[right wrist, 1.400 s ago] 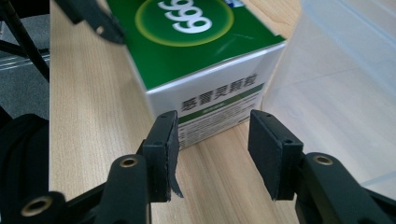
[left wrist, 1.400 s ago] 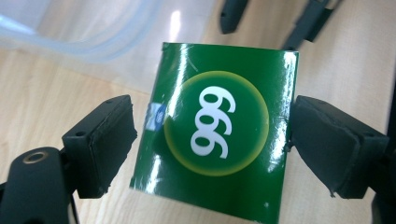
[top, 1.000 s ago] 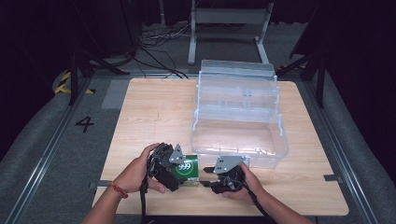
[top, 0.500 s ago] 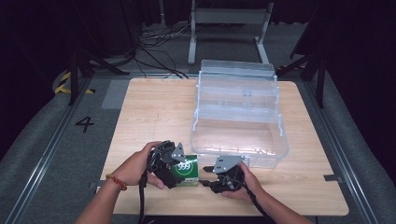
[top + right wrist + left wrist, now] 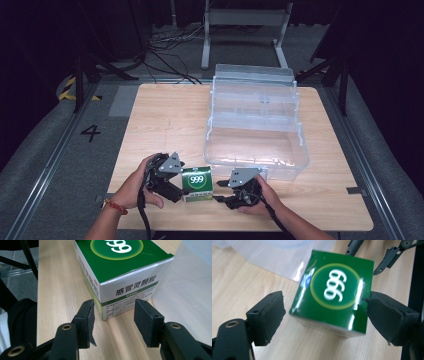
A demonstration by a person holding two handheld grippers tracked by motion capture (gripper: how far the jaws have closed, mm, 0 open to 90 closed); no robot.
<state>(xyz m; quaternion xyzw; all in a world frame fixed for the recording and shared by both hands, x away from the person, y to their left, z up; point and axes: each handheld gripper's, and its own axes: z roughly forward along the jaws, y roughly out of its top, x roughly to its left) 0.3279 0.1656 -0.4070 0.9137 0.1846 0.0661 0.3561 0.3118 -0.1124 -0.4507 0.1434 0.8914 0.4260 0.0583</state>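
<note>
A green box marked "999" lies flat on the wooden table near its front edge. My left gripper reaches it from the left. In the left gripper view the box lies between the jaws of that gripper. The jaws have just been closing a little; one pad still stands clear of the box's side, so the gripper is open. My right gripper points at the box from the right. It stands open, with the box's white printed end just ahead of its fingertips.
A large clear plastic bin with its lid swung back stands on the right half of the table, just behind the box and the right hand. Its wall shows close by. The table's front edge runs just below both hands.
The left hand has shifted slightly at the box. The box, the right gripper and the bin have stayed where they were.
</note>
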